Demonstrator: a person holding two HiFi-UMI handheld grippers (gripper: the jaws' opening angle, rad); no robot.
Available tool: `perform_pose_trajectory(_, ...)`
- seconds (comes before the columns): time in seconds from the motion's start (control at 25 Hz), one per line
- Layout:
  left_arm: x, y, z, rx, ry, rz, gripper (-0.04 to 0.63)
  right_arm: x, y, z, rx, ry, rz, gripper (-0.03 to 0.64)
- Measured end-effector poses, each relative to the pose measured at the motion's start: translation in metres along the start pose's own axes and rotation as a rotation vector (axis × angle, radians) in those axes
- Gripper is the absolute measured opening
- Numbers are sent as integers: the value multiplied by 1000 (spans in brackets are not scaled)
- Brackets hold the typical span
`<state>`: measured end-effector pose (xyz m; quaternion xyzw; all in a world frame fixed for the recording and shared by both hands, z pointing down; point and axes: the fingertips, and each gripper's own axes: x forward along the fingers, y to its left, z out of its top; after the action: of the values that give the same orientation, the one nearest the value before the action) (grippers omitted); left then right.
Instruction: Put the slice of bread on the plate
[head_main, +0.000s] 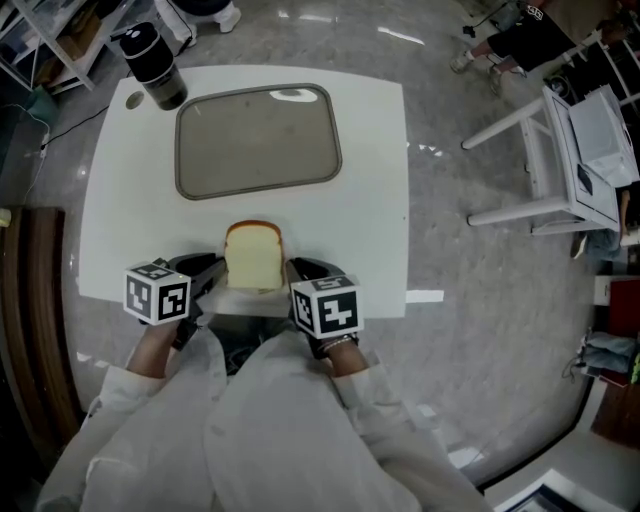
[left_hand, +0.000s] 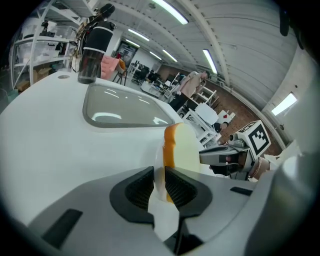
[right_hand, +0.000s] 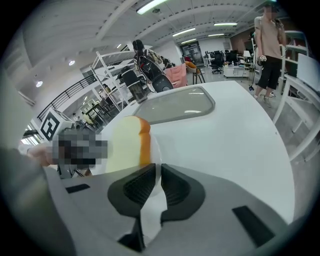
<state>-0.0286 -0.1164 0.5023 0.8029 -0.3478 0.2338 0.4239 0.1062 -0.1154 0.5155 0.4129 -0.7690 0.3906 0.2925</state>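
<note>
I hold the left gripper (left_hand: 159, 183) and right gripper (right_hand: 156, 183) each pinched shut on the thin white wrap (left_hand: 163, 220) round the bread (head_main: 253, 256), which I judge must next go forward, level, to the tray (head_main: 258, 140).

The white bench (head_main: 120, 230) top looks smooth and faintly satin. At upper centre of the head view, the grey-brown rounded rectangular plate (head_main: 258, 140) is glossy and mirrors the ceiling lights. The pale slice of bread (head_main: 252, 258) has matt, soft crumb and an orange-brown crust. The left tool (left_hand: 160, 186) and right tool (right_hand: 156, 184) are matt grey plastic, and their black ribbed pads (left_hand: 137, 192) pinch thin white translucent film (left_hand: 162, 220). The grey floor (head_main: 480, 320) is polished.
</note>
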Motion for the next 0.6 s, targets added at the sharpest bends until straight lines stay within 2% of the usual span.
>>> perform_pose_trajectory(0.28,3,19,15,-15,34,-29,75,17,4,20,4,29,4,44)
perform_pose_trajectory(0.6,-2,38,32,-70,57,-85,75,24,14,46,32,52,24,40)
